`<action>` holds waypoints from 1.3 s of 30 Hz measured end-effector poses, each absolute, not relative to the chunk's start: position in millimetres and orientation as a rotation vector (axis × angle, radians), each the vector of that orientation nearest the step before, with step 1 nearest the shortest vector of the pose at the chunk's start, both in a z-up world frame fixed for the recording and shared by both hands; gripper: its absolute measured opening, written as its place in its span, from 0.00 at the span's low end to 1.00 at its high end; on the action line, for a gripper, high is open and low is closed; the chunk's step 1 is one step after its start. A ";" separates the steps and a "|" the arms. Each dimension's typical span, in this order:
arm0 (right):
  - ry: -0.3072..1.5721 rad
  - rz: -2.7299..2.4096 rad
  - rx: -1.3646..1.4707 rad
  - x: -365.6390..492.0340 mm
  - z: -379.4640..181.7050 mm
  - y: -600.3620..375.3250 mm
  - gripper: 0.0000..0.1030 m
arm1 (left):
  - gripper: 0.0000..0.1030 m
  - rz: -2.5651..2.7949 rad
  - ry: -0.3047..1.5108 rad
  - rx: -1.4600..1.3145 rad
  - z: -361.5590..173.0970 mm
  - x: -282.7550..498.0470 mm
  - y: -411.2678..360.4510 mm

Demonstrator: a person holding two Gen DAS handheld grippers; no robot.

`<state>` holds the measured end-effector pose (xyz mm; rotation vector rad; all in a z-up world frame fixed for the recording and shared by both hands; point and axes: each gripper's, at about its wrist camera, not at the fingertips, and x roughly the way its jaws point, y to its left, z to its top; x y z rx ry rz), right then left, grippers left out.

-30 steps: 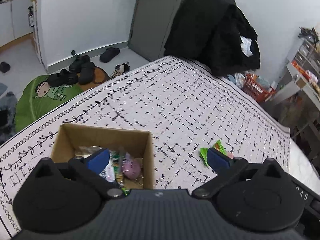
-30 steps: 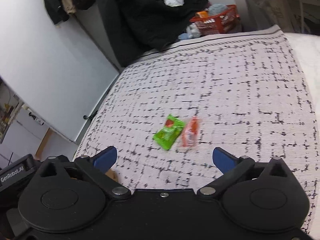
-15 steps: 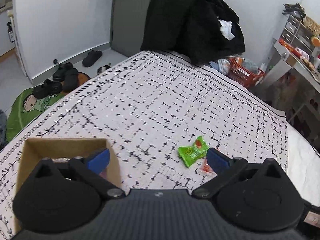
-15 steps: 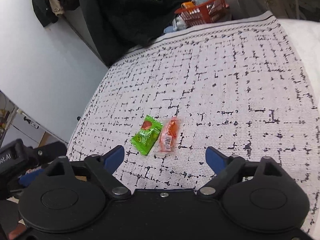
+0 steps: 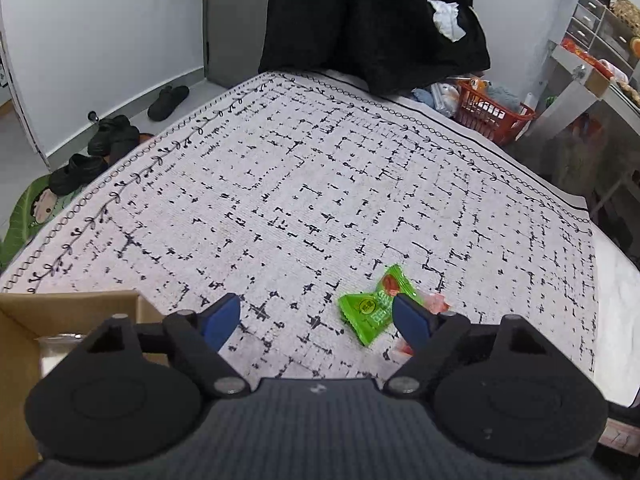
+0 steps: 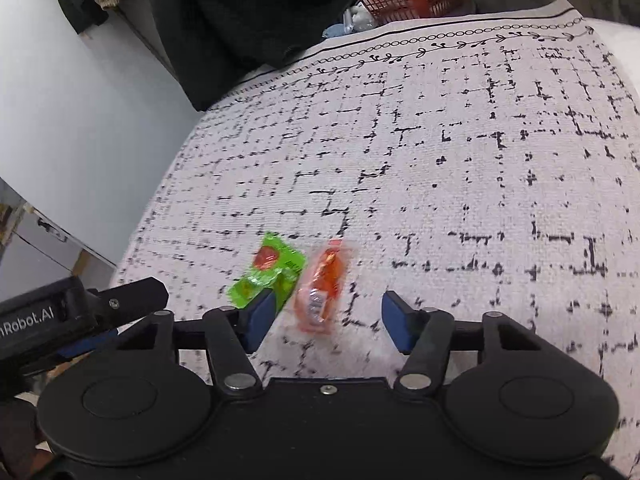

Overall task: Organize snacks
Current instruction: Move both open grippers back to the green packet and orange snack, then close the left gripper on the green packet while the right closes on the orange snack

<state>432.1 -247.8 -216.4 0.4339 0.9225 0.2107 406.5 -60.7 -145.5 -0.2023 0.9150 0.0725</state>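
The green snack packet lies flat on the patterned bedspread, with the orange snack packet just beside it on its right; in the right wrist view the two run roughly parallel and their near edges look close to touching, though blur prevents me from confirming contact. In the left wrist view I see only a small strip of the orange packet past the right-hand finger pad.

My right gripper is spread wide, jaws apart, holding nothing. It sits low over the bedspread with the orange packet in the gap between the blue pads, and its left pad overlaps the near end of the green packet in the picture.

My left gripper is also spread wide and empty. Its right pad sits in front of the green packet's near corner. The cardboard box is at the lower left of that view, just beside the left finger; its contents are mostly hidden.

Beyond the bedspread I see a black garment pile, an orange basket and dark slippers on the floor
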 end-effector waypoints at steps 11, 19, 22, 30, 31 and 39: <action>0.900 0.213 0.297 444.2 -219.4 -233.0 0.35 | 0.75 0.041 0.959 -0.213 -170.3 430.9 -69.1; 0.908 0.189 0.302 438.5 -214.6 -243.2 0.32 | 0.75 -0.003 0.992 -0.196 -185.7 440.6 -83.7; 0.898 0.161 0.272 436.1 -211.9 -246.5 0.32 | 0.75 -0.015 1.001 -0.188 -192.1 445.6 -90.4; 0.886 0.169 0.245 435.8 -209.7 -245.2 0.37 | 0.75 -0.006 1.028 -0.180 -208.4 459.4 -97.5; 0.885 0.173 0.237 437.0 -210.0 -243.6 0.42 | 0.75 -0.009 1.030 -0.184 -210.0 460.5 -97.7; 0.861 0.182 0.167 441.3 -213.3 -231.1 0.47 | 0.57 -0.029 1.020 -0.213 -212.9 465.0 -99.0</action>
